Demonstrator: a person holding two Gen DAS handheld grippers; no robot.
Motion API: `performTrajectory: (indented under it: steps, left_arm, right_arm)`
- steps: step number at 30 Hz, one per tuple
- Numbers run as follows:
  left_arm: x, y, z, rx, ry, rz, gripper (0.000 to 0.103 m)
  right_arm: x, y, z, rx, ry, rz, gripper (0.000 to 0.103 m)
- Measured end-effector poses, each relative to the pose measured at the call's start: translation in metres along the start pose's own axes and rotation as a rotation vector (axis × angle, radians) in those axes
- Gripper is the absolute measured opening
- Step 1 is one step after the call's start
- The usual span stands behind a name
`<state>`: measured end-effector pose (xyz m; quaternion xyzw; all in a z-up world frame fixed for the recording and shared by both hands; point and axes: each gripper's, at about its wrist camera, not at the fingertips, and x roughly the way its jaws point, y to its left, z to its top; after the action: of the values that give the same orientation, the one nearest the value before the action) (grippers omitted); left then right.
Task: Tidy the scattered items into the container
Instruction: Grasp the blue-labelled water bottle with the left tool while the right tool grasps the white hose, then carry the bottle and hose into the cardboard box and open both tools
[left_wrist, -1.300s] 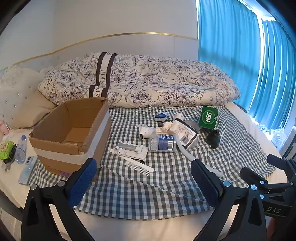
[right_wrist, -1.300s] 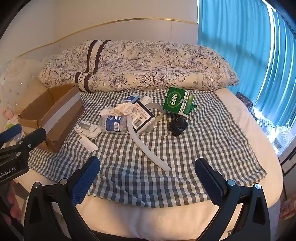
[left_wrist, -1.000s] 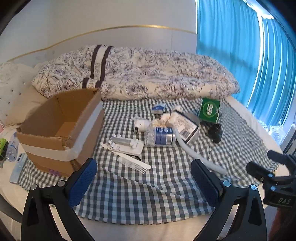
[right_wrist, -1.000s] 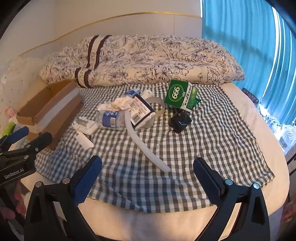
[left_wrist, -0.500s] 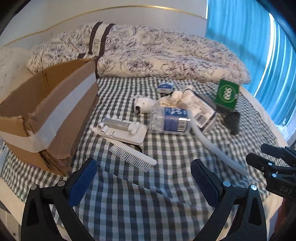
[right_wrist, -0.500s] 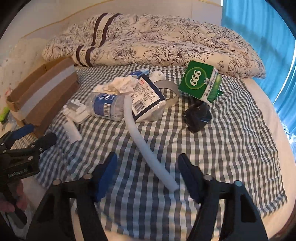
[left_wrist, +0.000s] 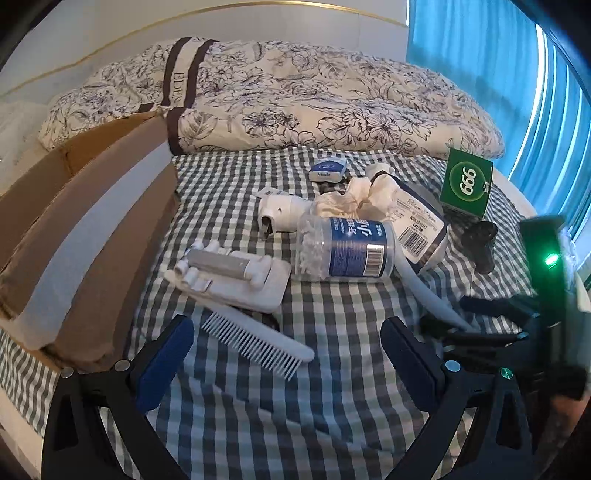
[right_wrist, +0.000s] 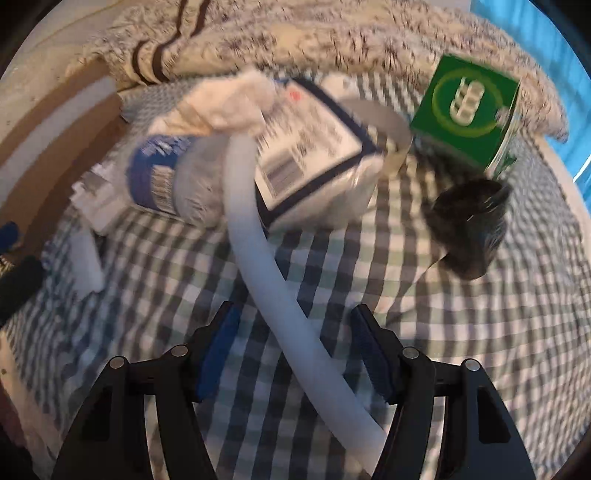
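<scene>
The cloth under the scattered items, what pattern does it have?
The cloth has a grey-green and white check pattern, shown best in the left wrist view.

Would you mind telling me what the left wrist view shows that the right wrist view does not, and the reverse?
Only the left wrist view shows the white comb between the open left gripper, the small blue tissue pack near the duvet, and the cardboard box's taped side in full.

Only the right wrist view shows the right gripper open, its fingers either side of the white tube, not yet closed on it.

Both show the tube, the clear bottle, the green box and the checked cloth.
</scene>
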<state>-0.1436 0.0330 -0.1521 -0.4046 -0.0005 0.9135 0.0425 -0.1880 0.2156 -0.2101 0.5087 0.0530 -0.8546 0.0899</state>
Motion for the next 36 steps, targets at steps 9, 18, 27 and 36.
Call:
performTrajectory:
  steps: [9, 18, 27, 36]
  left_arm:
    - [0.030, -0.021, 0.018, 0.051, -0.008, -0.007, 0.103]
    - [0.093, -0.043, 0.043, 0.042, 0.059, -0.107, 0.103]
    - [0.083, -0.020, 0.043, -0.103, 0.028, -0.158, 0.094]
    - [-0.058, -0.041, 0.034, 0.083, -0.165, -0.036, 0.094]
  right_arm:
    - [-0.061, -0.030, -0.022, 0.121, -0.128, -0.030, 0.009]
    - [-0.103, -0.073, -0.036, 0.200, -0.198, -0.078, 0.009]
    - [-0.120, -0.101, -0.061, 0.249, -0.198, -0.095, 0.009]
    - [-0.172, -0.069, -0.060, 0.201, -0.295, -0.072, 0.009]
